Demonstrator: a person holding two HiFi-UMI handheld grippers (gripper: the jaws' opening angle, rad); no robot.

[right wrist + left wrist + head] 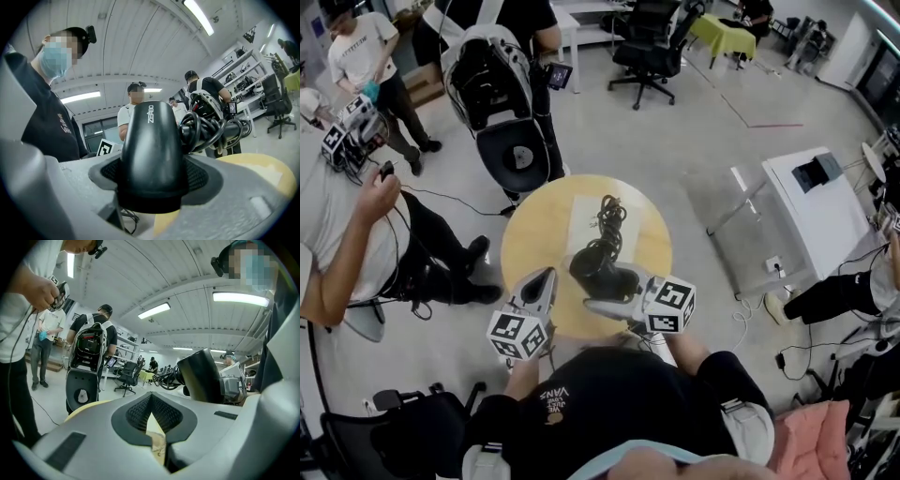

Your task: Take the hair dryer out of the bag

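Your right gripper (617, 303) has its jaws clamped on the black hair dryer (151, 150), held over the near edge of the round surface (654, 234). Your left gripper (152, 414), jaws together and empty, sits just beside the dryer on its left.

1. A round yellow wooden table (530, 244) is seen at the middle of the grey floor (675, 141).
2. A black wheeled office chair (654, 47) is placed well beyond the table's far edge.
3. A white rectangular desk (825, 216) is set apart from the table's right edge.
4. Pink padded fabric (811, 436) is seen at the floor's near right corner.
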